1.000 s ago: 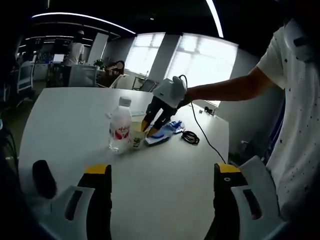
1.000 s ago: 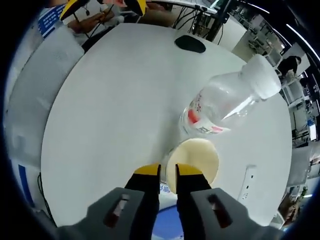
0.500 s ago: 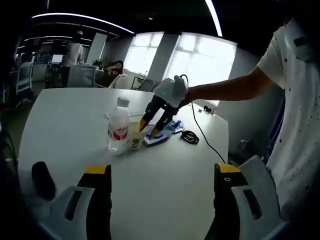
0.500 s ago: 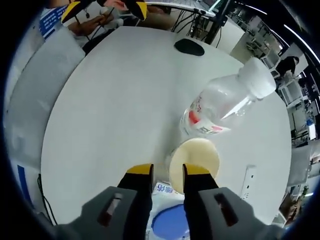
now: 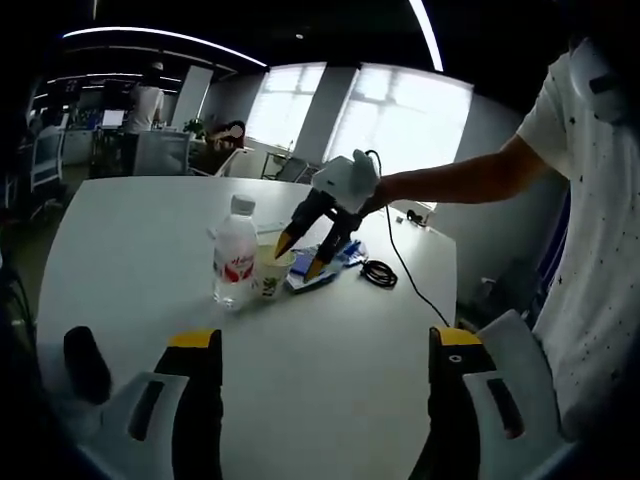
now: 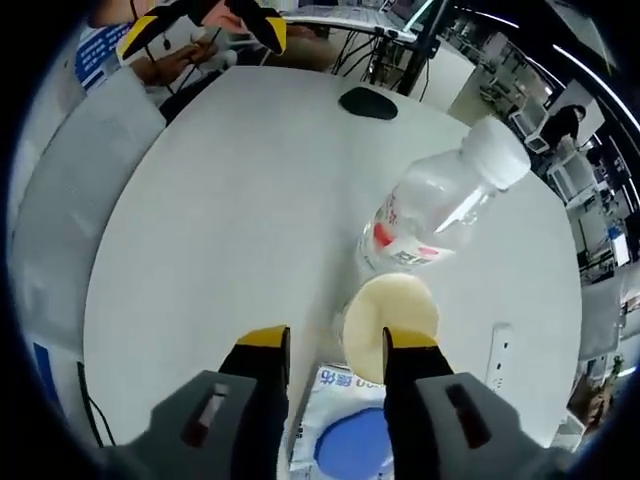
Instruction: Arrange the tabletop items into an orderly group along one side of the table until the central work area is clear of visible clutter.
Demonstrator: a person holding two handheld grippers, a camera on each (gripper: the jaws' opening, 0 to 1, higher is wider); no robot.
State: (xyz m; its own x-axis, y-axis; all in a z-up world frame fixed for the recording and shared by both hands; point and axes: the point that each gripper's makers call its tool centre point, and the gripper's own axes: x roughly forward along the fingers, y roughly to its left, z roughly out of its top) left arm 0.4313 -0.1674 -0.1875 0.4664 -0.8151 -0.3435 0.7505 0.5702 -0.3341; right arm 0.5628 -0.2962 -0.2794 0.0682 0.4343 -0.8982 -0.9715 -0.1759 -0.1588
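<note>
A clear water bottle with a white cap and a red label stands on the white table. A pale cup stands against it, with a blue and white packet just to its right. My right gripper hovers over the cup and packet, open, holding nothing. In the right gripper view I look down on the cup, the bottle and the packet, and my right gripper has its jaws spread beside the cup's rim. My left gripper is wide open, low over the near table.
A coiled black cable lies right of the packet. A black oval object rests on the table near my left gripper. A white power strip lies beside the cup. A person's arm reaches in from the right.
My right gripper's jaws have spread from nearly shut at the cup's rim to open, and it has drawn back and up. The cup, bottle and left gripper stay put.
</note>
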